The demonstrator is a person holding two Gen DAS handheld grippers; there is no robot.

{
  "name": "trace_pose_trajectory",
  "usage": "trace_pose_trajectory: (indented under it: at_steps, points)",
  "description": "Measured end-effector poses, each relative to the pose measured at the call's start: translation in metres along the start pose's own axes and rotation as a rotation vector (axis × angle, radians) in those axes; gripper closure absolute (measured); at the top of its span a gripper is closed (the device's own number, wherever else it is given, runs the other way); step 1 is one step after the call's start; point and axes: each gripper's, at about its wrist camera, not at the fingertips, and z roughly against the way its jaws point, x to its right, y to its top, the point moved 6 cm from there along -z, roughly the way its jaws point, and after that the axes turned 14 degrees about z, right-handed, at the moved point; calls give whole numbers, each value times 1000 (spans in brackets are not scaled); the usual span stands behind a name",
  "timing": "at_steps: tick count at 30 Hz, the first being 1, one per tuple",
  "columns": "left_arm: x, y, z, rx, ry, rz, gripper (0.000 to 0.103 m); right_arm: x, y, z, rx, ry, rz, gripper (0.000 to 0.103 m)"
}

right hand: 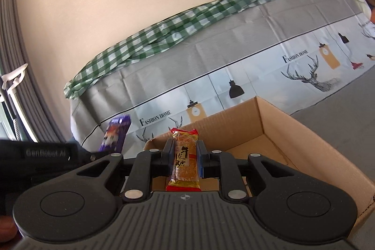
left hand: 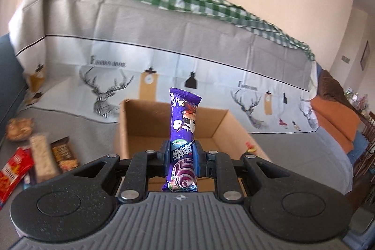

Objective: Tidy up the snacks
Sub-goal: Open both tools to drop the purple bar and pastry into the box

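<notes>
Left gripper clamped on an upright purple candy packet, right gripper clamped on an orange-yellow candy bar; cardboard box open at twelve o'clock; carry each snack past the near rim before releasing.

One cardboard box sits mid-frame. Two snacks are held up: one purple packet and one orange candy bar. Four loose packets lie at lower left: one red, one pale, one brown, one round bun.
</notes>
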Motion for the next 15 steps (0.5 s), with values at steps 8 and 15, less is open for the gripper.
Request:
trace_pose_trajectory:
  at_steps: [8,15]
  points:
    - [26,2,-14,-14,-43,-9,82,5,-2,-1,-6,-21,-26,82]
    - [30,-5,-3,-14,-49,-21,66,10,-4,-2,-26,-68,-34,42]
